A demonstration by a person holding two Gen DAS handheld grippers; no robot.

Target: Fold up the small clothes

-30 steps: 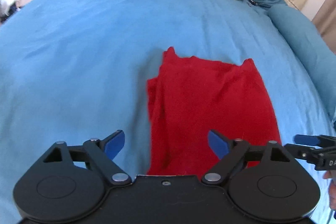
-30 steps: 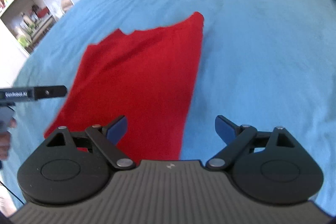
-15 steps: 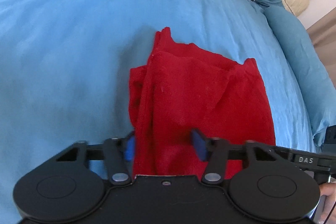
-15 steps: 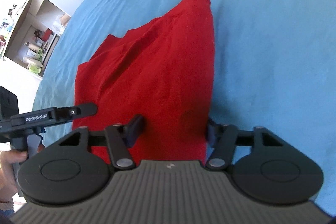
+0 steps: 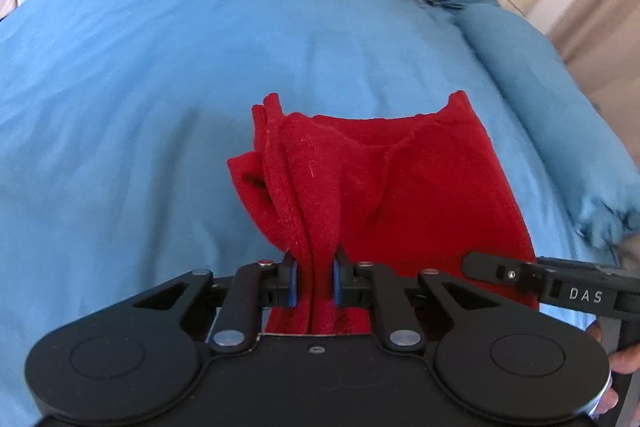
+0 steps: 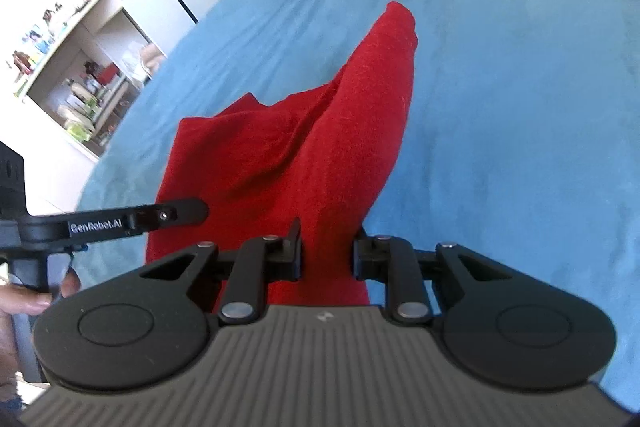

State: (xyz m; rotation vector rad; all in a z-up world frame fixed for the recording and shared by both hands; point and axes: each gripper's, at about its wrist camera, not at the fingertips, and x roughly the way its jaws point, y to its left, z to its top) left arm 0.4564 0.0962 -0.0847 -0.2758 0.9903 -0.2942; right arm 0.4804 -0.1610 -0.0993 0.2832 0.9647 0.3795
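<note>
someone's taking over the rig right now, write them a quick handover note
Left gripper: jaws just closed, shut on the near left edge of the red garment.
Right gripper: jaws just closed, shut on the near right edge.
Garment: near end bunched and raised, far end on the blue bedspread.
Done: both near corners gripped.
Left: likely carry the near edge over to the far edge, release, smooth.

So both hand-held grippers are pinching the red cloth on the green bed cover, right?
Nearly. The bed cover is blue, not green, as both wrist views show. The rest holds: the left hand-held gripper and the right hand-held gripper have just been closing, and each now pinches the near edge of the red cloth.
</note>
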